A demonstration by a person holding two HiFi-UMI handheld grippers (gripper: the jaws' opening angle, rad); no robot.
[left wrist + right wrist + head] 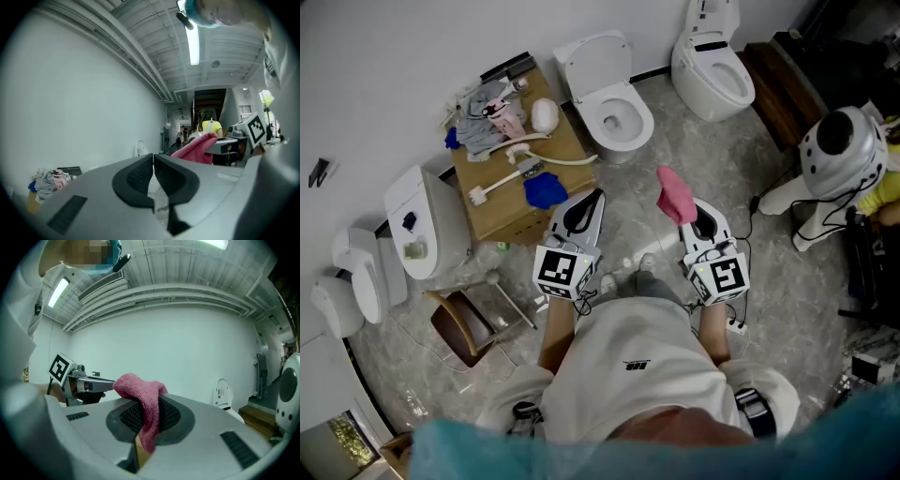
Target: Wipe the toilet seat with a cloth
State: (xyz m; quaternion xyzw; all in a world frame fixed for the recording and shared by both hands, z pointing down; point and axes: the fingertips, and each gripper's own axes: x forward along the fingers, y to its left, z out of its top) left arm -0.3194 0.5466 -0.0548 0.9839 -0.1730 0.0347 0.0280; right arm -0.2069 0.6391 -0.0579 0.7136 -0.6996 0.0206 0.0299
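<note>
Two grippers: your left gripper [596, 197] was clenched empty, while your right gripper [694, 214] pinched the pink cloth [675, 192], its lower end hidden between the jaws. The toilet seat [602, 98] lay well beyond both.

The head view looks steeply down from above the person [628, 375], with the open toilet [614, 112] ahead, near the frame's top. The left gripper view sits low behind its fingers [133, 178] and faces level toward that toilet's raised lid [140, 149], far off. The right gripper view faces the wall [187, 348] behind the toilet. All three views share the pink cloth [676, 195].
</note>
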